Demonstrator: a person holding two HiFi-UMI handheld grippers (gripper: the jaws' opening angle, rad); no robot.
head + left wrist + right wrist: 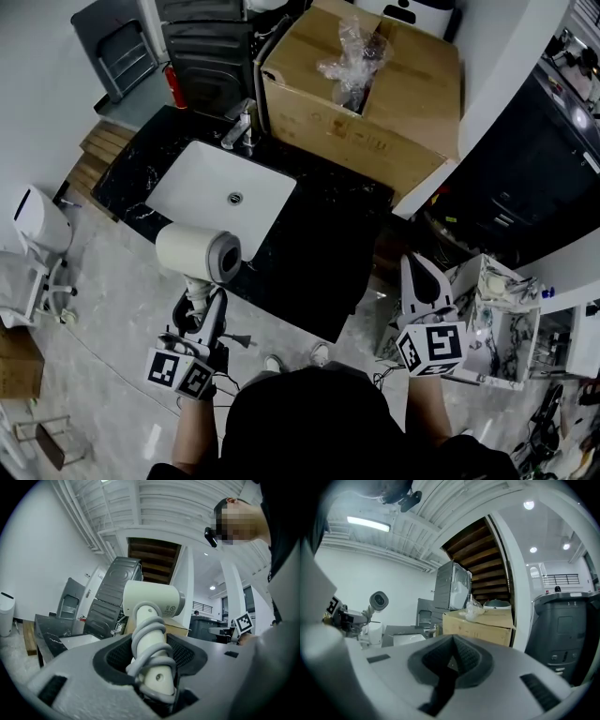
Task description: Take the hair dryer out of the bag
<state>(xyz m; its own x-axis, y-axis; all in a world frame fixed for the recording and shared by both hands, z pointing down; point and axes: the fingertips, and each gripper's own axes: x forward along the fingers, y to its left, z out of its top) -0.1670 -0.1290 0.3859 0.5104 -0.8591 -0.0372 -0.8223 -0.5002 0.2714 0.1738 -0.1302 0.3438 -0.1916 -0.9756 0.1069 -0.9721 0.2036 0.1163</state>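
A white hair dryer (pixel 198 253) stands upright in my left gripper (pixel 201 302), its barrel over the front edge of the black counter. The jaws are shut on its handle (pixel 152 663), which has the grey cord wound round it. The plug (pixel 242 339) hangs free beside the gripper. In the right gripper view the hair dryer (pixel 378 601) shows far to the left, held up in the air. My right gripper (pixel 419 272) is to the right of the counter, shut, with nothing between its jaws (pixel 451 657). No bag around the dryer is in view.
A white sink (pixel 225 192) with a faucet (pixel 242 127) is set in the black counter (pixel 328 262). Behind it is a large cardboard box (pixel 384 112) with crumpled clear plastic (pixel 354 54) on top. A white shelf unit (pixel 497 323) stands at the right.
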